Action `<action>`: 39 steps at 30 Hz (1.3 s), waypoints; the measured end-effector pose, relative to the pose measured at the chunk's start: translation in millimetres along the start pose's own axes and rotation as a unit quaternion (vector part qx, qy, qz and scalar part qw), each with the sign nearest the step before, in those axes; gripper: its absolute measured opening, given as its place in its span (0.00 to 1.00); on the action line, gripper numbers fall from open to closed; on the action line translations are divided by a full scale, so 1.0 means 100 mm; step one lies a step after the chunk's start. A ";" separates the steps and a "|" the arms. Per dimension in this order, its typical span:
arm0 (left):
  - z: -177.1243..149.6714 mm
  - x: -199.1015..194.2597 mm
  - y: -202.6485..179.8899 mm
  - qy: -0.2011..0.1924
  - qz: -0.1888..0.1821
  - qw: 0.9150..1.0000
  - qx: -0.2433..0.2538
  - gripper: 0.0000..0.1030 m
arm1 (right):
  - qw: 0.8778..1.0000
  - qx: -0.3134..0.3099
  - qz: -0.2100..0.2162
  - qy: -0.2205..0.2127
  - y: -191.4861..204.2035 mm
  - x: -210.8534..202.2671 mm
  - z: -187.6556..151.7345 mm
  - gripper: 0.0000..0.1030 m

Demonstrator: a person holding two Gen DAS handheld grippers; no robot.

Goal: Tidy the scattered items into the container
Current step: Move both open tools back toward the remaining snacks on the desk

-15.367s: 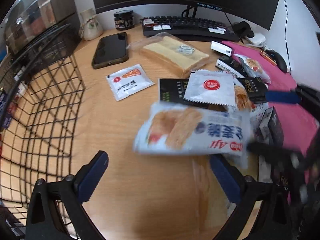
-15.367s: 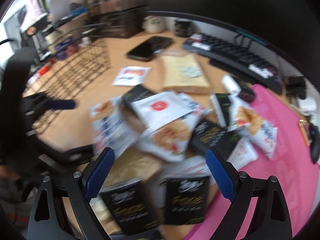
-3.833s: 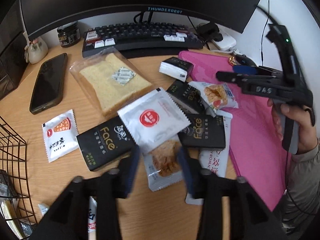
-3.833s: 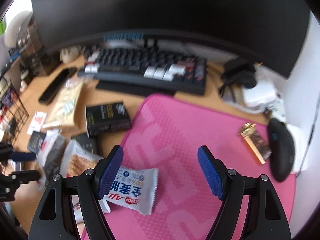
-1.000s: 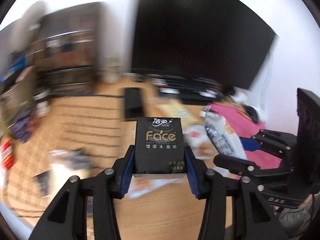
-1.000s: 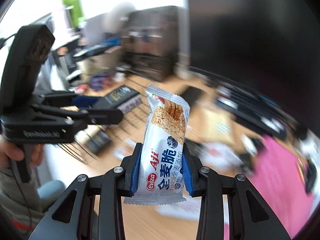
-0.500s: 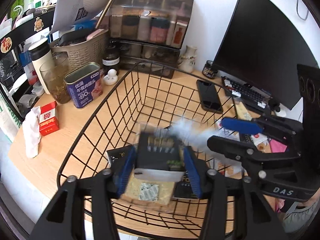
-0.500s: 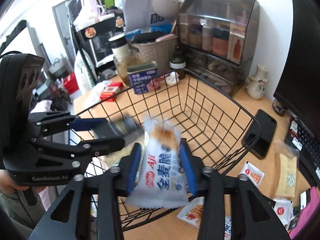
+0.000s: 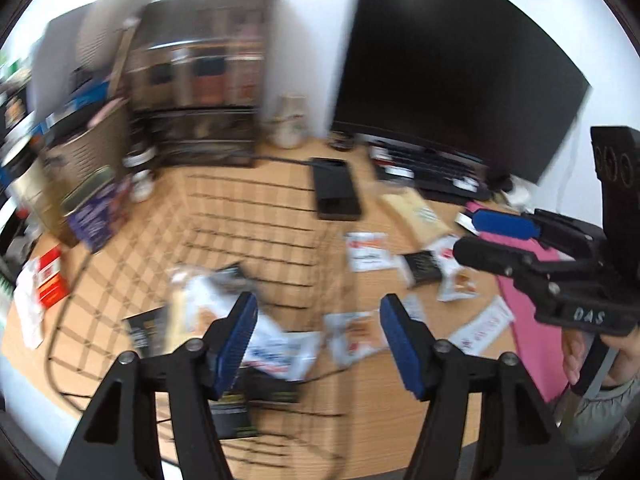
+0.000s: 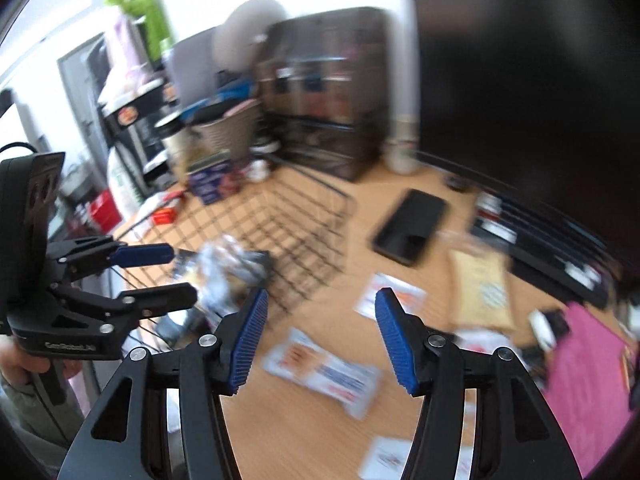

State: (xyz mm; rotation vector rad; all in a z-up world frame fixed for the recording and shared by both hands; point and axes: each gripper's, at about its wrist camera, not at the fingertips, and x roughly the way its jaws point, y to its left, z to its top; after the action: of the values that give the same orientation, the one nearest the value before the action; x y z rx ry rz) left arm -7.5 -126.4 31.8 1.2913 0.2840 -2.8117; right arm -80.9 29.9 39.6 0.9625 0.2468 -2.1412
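Observation:
The black wire basket (image 9: 248, 224) stands on the wooden desk, left of centre. Inside it lie a black tissue pack (image 9: 146, 332) and white snack packets (image 9: 208, 304), all blurred. My left gripper (image 9: 318, 340) hangs over the basket's near right corner, its jaws opening with nothing between them. Beside it, my right gripper (image 10: 320, 336) is over the desk just right of the basket (image 10: 304, 224); its jaws are opening too and hold nothing. A white and blue snack packet (image 10: 324, 372) lies flat on the desk below it. Each gripper shows in the other's view: the right gripper (image 9: 496, 236), the left gripper (image 10: 160, 276).
A phone (image 9: 336, 188), a bagged slice of bread (image 9: 416, 212) and several loose packets (image 9: 368, 252) lie right of the basket. The pink mat (image 9: 532, 300), a keyboard and a monitor fill the right side. A drawer unit (image 9: 208, 120) and tins (image 9: 92, 208) stand behind the basket.
Both grippers have let go: the black tissue pack and the snack packet have left the jaws, which now stand wider. Both views have swung away from straight over the basket.

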 end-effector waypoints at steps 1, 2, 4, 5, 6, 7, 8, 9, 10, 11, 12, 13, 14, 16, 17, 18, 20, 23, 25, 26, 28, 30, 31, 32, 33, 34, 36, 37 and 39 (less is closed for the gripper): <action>0.00 0.05 -0.15 0.004 -0.010 1.000 0.013 0.67 | 1.000 0.011 -0.009 -0.001 -0.12 -0.07 -0.08 0.55; 0.00 0.10 -0.29 0.012 -0.021 0.999 0.027 0.67 | 1.000 0.022 -0.018 0.000 -0.24 -0.14 -0.17 0.55; -0.03 0.23 -0.54 0.033 -0.039 0.997 0.052 0.67 | 0.999 0.039 -0.028 0.002 -0.43 -0.25 -0.33 0.55; -0.06 0.30 -0.65 0.042 -0.047 0.996 0.060 0.67 | 0.998 0.049 -0.035 0.004 -0.54 -0.31 -0.42 0.55; -0.11 0.38 -0.78 0.055 -0.057 0.994 0.069 0.67 | 0.997 0.058 -0.040 0.006 -0.63 -0.35 -0.51 0.55; -0.16 0.47 -0.88 0.068 -0.063 0.993 0.077 0.67 | 0.997 0.064 -0.044 0.008 -0.70 -0.38 -0.59 0.55; -0.22 0.56 -0.96 0.082 -0.063 0.991 0.085 0.67 | 0.996 0.072 -0.046 0.013 -0.78 -0.40 -0.68 0.55; -0.26 0.64 -1.00 0.091 -0.060 0.990 0.088 0.67 | 0.996 0.076 -0.047 0.019 -0.83 -0.39 -0.75 0.55; -0.31 0.71 -1.03 0.101 -0.056 0.989 0.088 0.67 | 0.996 0.078 -0.046 0.027 -0.88 -0.37 -0.82 0.55; -0.36 0.80 -1.03 0.114 -0.054 0.988 0.084 0.67 | 0.996 0.077 -0.043 0.034 -0.91 -0.33 -0.88 0.55; -0.40 0.84 -1.01 0.124 -0.055 0.988 0.077 0.67 | 0.996 0.075 -0.041 0.041 -0.93 -0.29 -0.92 0.55; -0.46 0.88 -0.99 0.134 -0.058 0.987 0.068 0.67 | 0.995 0.074 -0.040 0.044 -0.94 -0.25 -0.94 0.55; -0.51 0.88 -0.98 0.141 -0.060 0.986 0.063 0.67 | 0.996 0.072 -0.038 0.048 -0.94 -0.19 -0.94 0.55; -0.64 0.89 -0.95 0.155 -0.057 0.985 0.059 0.67 | 0.997 0.054 -0.023 0.052 -0.90 -0.04 -0.88 0.55; -0.69 0.90 -0.91 0.159 -0.049 0.985 0.055 0.67 | 0.997 0.043 -0.017 0.056 -0.88 0.04 -0.83 0.55; -0.71 0.92 -0.88 0.161 -0.044 0.985 0.049 0.67 | 0.998 0.031 -0.012 0.061 -0.86 0.16 -0.76 0.55; -0.72 0.95 -0.77 0.162 -0.034 0.986 0.033 0.67 | 0.998 0.000 -0.002 0.065 -0.80 0.41 -0.59 0.55; -0.70 0.98 -0.64 0.158 -0.021 0.987 0.015 0.67 | 0.994 -0.044 0.005 0.096 -0.65 0.80 -0.45 0.55; -0.70 1.00 -0.58 0.160 -0.018 0.987 0.010 0.67 | 0.993 -0.067 0.016 0.099 -0.55 0.95 -0.41 0.55; -0.70 1.01 -0.56 0.162 -0.016 0.987 0.008 0.67 | 0.992 -0.072 0.019 0.101 -0.52 1.02 -0.40 0.55; -0.70 1.04 -0.52 0.166 -0.020 0.986 0.000 0.67 | 0.991 -0.076 0.021 0.107 -0.49 1.11 -0.40 0.55; -0.68 1.08 -0.50 0.168 -0.016 0.986 -0.003 0.67 | 0.990 -0.080 0.015 0.113 -0.47 1.20 -0.41 0.55; -0.68 1.10 -0.49 0.168 -0.013 0.986 -0.003 0.67 | 0.989 -0.083 0.012 0.119 -0.46 1.25 -0.42 0.55; -0.67 1.13 -0.48 0.168 -0.011 0.986 -0.005 0.67 | 0.988 -0.086 0.014 0.126 -0.45 1.29 -0.45 0.55; -0.67 1.15 -0.47 0.167 -0.007 0.986 -0.006 0.67 | 0.987 -0.089 0.014 0.131 -0.44 1.31 -0.47 0.55; -0.66 1.16 -0.47 0.161 -0.004 0.987 -0.005 0.67 | 0.987 -0.098 0.008 0.129 -0.41 1.30 -0.50 0.55; -0.65 1.17 -0.46 0.161 -0.007 0.987 -0.006 0.68 | 0.985 -0.108 0.011 0.137 -0.35 1.25 -0.55 0.55; -0.64 1.17 -0.46 0.161 -0.007 0.987 -0.007 0.68 | 0.983 -0.112 0.014 0.142 -0.32 1.19 -0.60 0.55; -0.63 1.19 -0.49 0.164 -0.007 0.986 0.003 0.70 | 0.982 -0.116 0.008 0.146 -0.30 1.06 -0.71 0.55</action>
State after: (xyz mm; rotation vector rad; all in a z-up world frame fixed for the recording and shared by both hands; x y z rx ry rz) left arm -43.2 -61.8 -91.1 1.7597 0.2940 -2.6000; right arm -107.5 22.3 -88.9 1.1321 0.6155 -1.8996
